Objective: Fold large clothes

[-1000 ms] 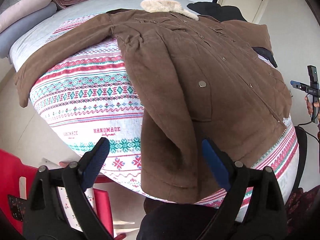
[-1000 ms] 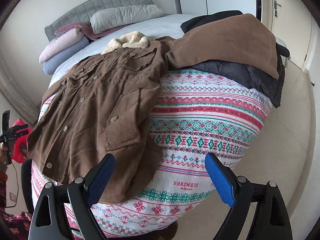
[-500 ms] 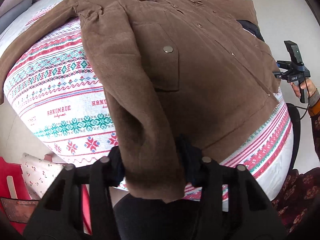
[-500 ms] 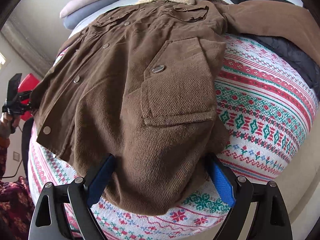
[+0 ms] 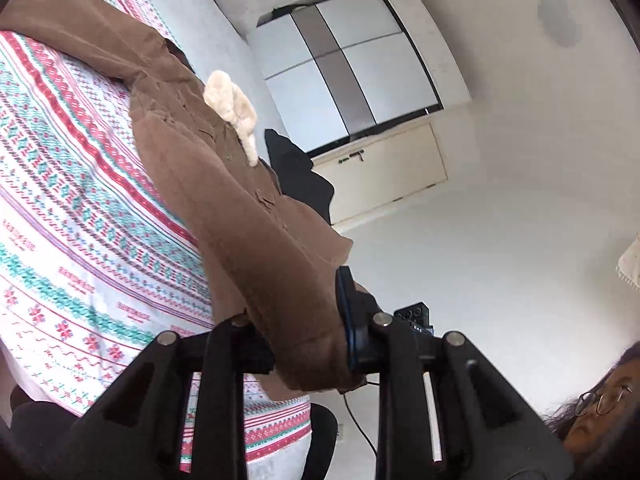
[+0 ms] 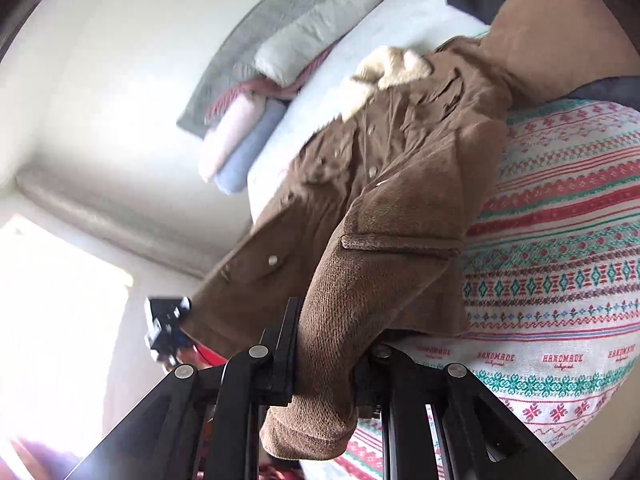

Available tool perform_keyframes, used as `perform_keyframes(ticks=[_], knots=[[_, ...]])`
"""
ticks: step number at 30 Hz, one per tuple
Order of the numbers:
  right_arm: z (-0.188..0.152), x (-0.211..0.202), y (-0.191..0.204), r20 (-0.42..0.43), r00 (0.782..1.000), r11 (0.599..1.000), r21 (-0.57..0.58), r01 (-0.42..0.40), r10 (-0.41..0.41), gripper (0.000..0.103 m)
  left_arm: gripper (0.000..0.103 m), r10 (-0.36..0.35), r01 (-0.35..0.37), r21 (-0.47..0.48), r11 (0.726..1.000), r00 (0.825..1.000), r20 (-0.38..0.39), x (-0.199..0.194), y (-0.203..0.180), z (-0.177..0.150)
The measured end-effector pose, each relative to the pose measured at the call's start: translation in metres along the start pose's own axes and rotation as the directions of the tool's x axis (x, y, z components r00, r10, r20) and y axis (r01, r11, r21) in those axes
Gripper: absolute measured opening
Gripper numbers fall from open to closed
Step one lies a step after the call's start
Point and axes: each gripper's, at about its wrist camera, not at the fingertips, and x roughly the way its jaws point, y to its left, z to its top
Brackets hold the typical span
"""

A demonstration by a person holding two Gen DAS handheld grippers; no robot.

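The brown jacket (image 5: 224, 184) lies front-up on the bed (image 5: 76, 216), and its lower hem is caught at two spots by the grippers. In the left wrist view the left gripper (image 5: 308, 344) has its jaws nearly closed, having just been closing, and they press on a bunched fold of the hem that fills the gap between the black pad at nine o'clock and the blue-edged pad at three o'clock; from there the cloth runs up toward eleven o'clock to the fleece collar (image 5: 234, 108). In the right wrist view the right gripper (image 6: 324, 376) likewise has its jaws drawn almost together after just closing, pinching a thick roll of the jacket (image 6: 380, 216) below its flap pocket, with a rounded end of cloth hanging down past the pads toward six o'clock. The bed carries a patterned blanket (image 6: 560, 248) with red and green bands, which shows at three o'clock of the right view and at nine o'clock of the left. Pillows (image 6: 256, 116) are stacked against a grey headboard (image 6: 256, 36) at eleven o'clock of the right view. A dark garment (image 5: 296, 172) lies just beyond the collar in the left view, before a white wardrobe (image 5: 352, 68) at one o'clock. The other gripper's body shows dimly in each view beside the hem.
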Motion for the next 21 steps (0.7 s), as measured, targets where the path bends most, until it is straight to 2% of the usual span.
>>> perform_keyframes(ticks=[2, 3, 4, 5, 6, 7, 8, 9, 10, 11, 12, 13, 14, 15, 16, 17, 19, 21], knots=[[0.007, -0.021, -0.030, 0.058, 0.998, 0.993, 0.115, 0.008, -0.015, 0.017, 0.026, 0.124, -0.125, -0.039, 0.991, 0.992, -0.013, -0.011, 0.020, -0.005], [0.005, -0.026, -0.049, 0.063, 0.998, 0.984, 0.177, 0.007, -0.019, 0.017, 0.026, 0.227, -0.231, -0.053, 0.972, 0.972, -0.059, -0.011, 0.033, -0.009], [0.003, -0.027, -0.069, 0.059, 0.998, 0.973, 0.229, 0.021, -0.035, 0.018, 0.028, 0.352, -0.361, -0.060, 0.931, 0.928, -0.122, -0.010, 0.049, -0.016], [-0.001, -0.025, -0.087, 0.042, 0.997, 0.962, 0.265, 0.058, -0.071, 0.019, 0.030, 0.465, -0.480, -0.054, 0.876, 0.869, -0.171, -0.009, 0.064, -0.023], [-0.005, -0.023, -0.104, 0.025, 0.992, 0.951, 0.287, 0.114, -0.126, 0.026, 0.029, 0.568, -0.583, -0.037, 0.812, 0.802, -0.184, -0.009, 0.076, -0.029], [-0.008, -0.023, -0.118, 0.013, 0.981, 0.935, 0.303, 0.182, -0.195, 0.032, 0.029, 0.653, -0.666, -0.014, 0.746, 0.735, -0.179, -0.015, 0.085, -0.036], [-0.012, -0.025, -0.129, 0.010, 0.967, 0.917, 0.321, 0.237, -0.253, 0.034, 0.029, 0.701, -0.711, 0.004, 0.703, 0.692, -0.174, -0.019, 0.090, -0.041], [-0.015, -0.031, -0.140, 0.014, 0.961, 0.906, 0.337, 0.254, -0.275, 0.035, 0.029, 0.711, -0.719, 0.013, 0.694, 0.683, -0.167, -0.024, 0.091, -0.045], [-0.018, -0.039, -0.150, 0.026, 0.962, 0.903, 0.352, 0.246, -0.272, 0.037, 0.030, 0.698, -0.705, 0.022, 0.709, 0.698, -0.157, -0.032, 0.090, -0.047], [-0.022, -0.047, -0.155, 0.041, 0.962, 0.904, 0.355, 0.239, -0.271, 0.038, 0.036, 0.688, -0.690, 0.046, 0.722, 0.711, -0.143, -0.036, 0.085, -0.049], [-0.027, -0.054, -0.157, 0.052, 0.959, 0.908, 0.339, 0.247, -0.280, 0.039, 0.042, 0.687, -0.681, 0.089, 0.727, 0.716, -0.126, -0.037, 0.077, -0.053], [-0.031, -0.060, -0.154, 0.058, 0.952, 0.912, 0.308, 0.270, -0.302, 0.042, 0.057, 0.697, -0.681, 0.150, 0.716, 0.709, -0.108, -0.037, 0.069, -0.056], [-0.034, -0.065, -0.150, 0.061, 0.943, 0.914, 0.273, 0.300, -0.328, 0.044, 0.065, 0.715, -0.687, 0.216, 0.694, 0.693, -0.091, -0.033, 0.059, -0.061], [-0.039, -0.067, -0.145, 0.060, 0.934, 0.914, 0.236, 0.330, -0.352, 0.047, 0.066, 0.729, -0.685, 0.284, 0.671, 0.680, -0.080, -0.024, 0.050, -0.065], [-0.046, -0.069, -0.141, 0.050, 0.928, 0.914, 0.200, 0.352, -0.368, 0.048, 0.066, 0.733, -0.672, 0.344, 0.656, 0.675, -0.080, -0.015, 0.041, -0.068], [-0.054, -0.068, -0.135, 0.030, 0.927, 0.916, 0.165, 0.365, -0.374, 0.049, 0.066, 0.729, -0.650, 0.394, 0.650, 0.679, -0.083, -0.008, 0.031, -0.069], [-0.067, -0.055, -0.124, -0.016, 0.933, 0.928, 0.101, 0.360, -0.360, 0.049, 0.067, 0.694, -0.578, 0.481, 0.659, 0.714, -0.094, 0.023, 0.009, -0.077], [-0.075, -0.039, -0.116, -0.058, 0.947, 0.945, 0.061, 0.321, -0.317, 0.049, 0.069, 0.640, -0.474, 0.557, 0.682, 0.755, -0.142, 0.052, -0.007, -0.092]])
